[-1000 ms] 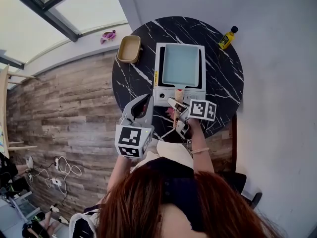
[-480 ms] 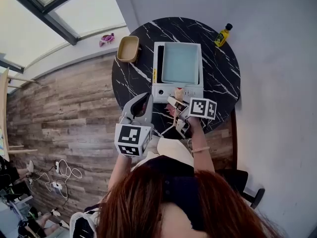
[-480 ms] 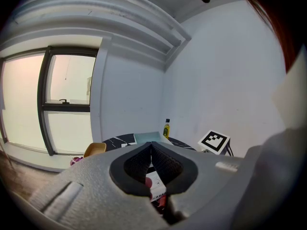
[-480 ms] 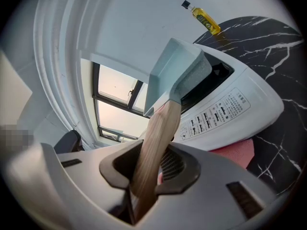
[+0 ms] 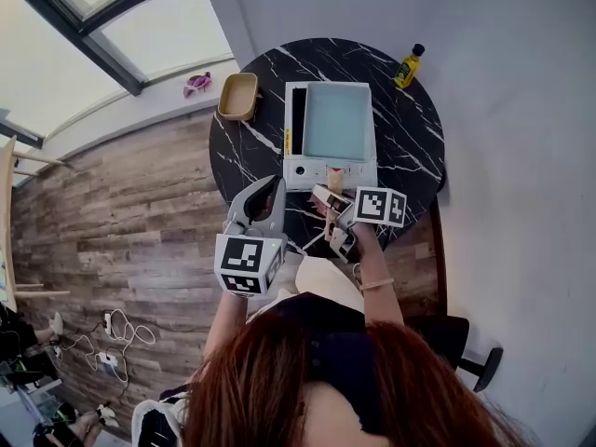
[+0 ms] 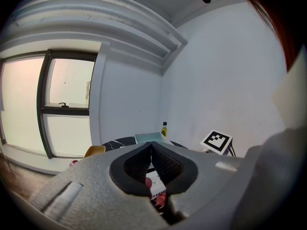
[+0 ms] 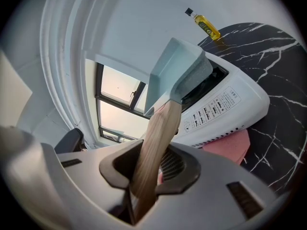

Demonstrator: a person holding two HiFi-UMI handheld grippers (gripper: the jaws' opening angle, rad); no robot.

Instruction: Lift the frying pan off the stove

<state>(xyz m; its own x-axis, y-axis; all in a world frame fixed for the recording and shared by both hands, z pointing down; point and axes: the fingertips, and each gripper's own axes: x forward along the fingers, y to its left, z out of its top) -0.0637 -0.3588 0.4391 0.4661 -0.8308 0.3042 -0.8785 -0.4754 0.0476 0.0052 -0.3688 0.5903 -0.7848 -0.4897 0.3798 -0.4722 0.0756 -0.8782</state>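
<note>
Head view: pan sits over the stove on the far half of the table. Its handle runs straight back toward the near edge into the right gripper, and the left gripper hangs just left of that, off the stove. Left gripper view: jaws pressed together with nothing in them, pan further off ahead. Right gripper view: jaws pinch the handle along their own line with the pan dead ahead; it looks seated, but I can't tell if the base has cleared the stove.

We see a black marble table at upper centre, with a yellow bottle at its upper right rim and a tan bowl at its upper left rim. A pink toy lies just left of the bowl.
</note>
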